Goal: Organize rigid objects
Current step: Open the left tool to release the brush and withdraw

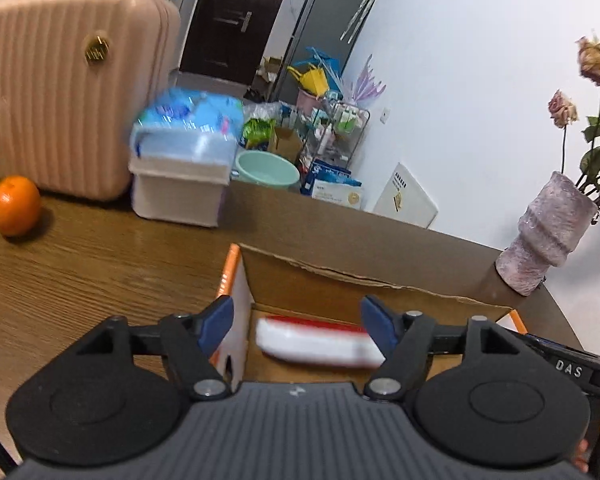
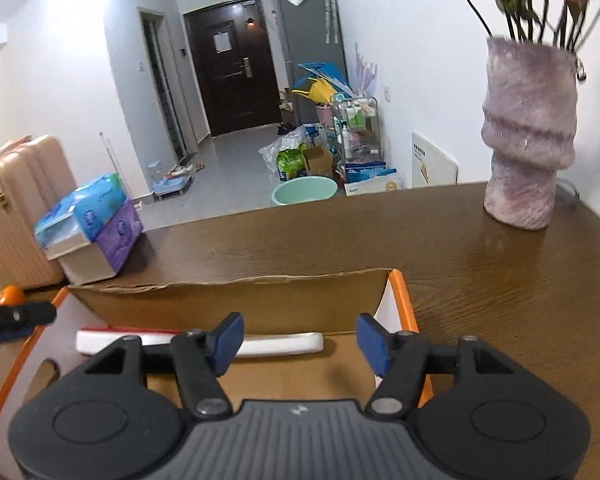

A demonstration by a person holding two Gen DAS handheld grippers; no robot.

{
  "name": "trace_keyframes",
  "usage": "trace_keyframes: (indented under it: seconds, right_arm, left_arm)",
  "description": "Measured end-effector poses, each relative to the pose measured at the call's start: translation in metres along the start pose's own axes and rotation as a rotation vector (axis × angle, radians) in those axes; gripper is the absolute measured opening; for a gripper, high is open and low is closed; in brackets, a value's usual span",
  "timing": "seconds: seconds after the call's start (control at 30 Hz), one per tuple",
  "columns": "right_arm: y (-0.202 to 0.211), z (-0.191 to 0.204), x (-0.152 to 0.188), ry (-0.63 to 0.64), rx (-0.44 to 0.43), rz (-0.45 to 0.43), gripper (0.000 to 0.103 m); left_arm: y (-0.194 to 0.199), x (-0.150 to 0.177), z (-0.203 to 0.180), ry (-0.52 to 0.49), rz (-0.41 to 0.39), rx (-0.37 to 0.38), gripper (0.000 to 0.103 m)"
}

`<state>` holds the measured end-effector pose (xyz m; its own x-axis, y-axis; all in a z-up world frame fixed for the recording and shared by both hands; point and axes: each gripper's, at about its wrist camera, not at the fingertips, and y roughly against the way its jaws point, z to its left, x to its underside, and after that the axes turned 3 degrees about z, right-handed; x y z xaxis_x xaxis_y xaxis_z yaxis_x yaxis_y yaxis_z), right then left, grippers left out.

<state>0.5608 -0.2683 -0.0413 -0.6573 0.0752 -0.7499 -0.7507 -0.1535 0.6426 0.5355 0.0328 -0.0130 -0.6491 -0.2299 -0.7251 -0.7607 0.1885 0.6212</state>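
An open cardboard box [image 1: 340, 276] [image 2: 227, 292] with orange edges stands on the wooden table. Inside it, against the far wall, lies a flat white and red object [image 1: 320, 340] [image 2: 283, 342]. My left gripper [image 1: 297, 322] hangs over the box's left end, open, its blue pads apart from the object below. My right gripper [image 2: 300, 340] hovers over the box's right half, open, with nothing between its pads. In the right wrist view, the tip of the left gripper [image 2: 15, 316] shows at the left edge. An orange [image 1: 15, 206] [image 2: 11, 295] rests on the table to the left.
A pink suitcase [image 1: 59, 88] and stacked tissue packs on a beige box [image 1: 183, 160] stand at the table's far left. A pale purple vase [image 2: 528, 136] with dried flowers sits at the far right corner. Beyond the table's far edge lies cluttered floor with a green basin [image 2: 304, 192].
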Motion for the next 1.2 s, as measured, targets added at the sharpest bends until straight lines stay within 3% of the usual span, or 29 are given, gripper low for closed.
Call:
trace_keyframes:
  seconds: [0.07, 0.2, 0.37, 0.5, 0.7, 0.97, 1.2]
  right_arm:
    - [0.021, 0.005, 0.001, 0.048, 0.011, -0.016, 0.063]
    - [0.063, 0.012, 0.004, 0.132, 0.029, -0.057, 0.073]
    - [0.11, 0.016, 0.02, 0.18, 0.002, -0.094, 0.076]
    - [0.148, 0.026, 0.044, 0.214, -0.009, -0.111, 0.077]
    - [0.199, 0.038, 0.084, 0.238, -0.066, -0.151, 0.08]
    - [0.271, 0.058, 0.16, 0.269, -0.101, -0.318, 0.084]
    - [0.321, 0.064, 0.245, 0.239, -0.118, -0.402, 0.092]
  left_arm:
    - [0.016, -0.001, -0.007, -0.054, -0.027, 0.012, 0.081]
    - [0.047, 0.008, -0.017, -0.136, -0.074, -0.033, 0.088]
    - [0.093, 0.039, -0.021, -0.254, -0.136, -0.096, 0.092]
    - [0.132, 0.066, -0.023, -0.325, -0.186, -0.087, 0.096]
    - [0.194, 0.107, -0.019, -0.333, -0.267, -0.071, 0.098]
    - [0.283, 0.187, -0.009, -0.354, -0.45, -0.043, 0.103]
    - [0.329, 0.259, 0.005, -0.35, -0.481, 0.012, 0.103]
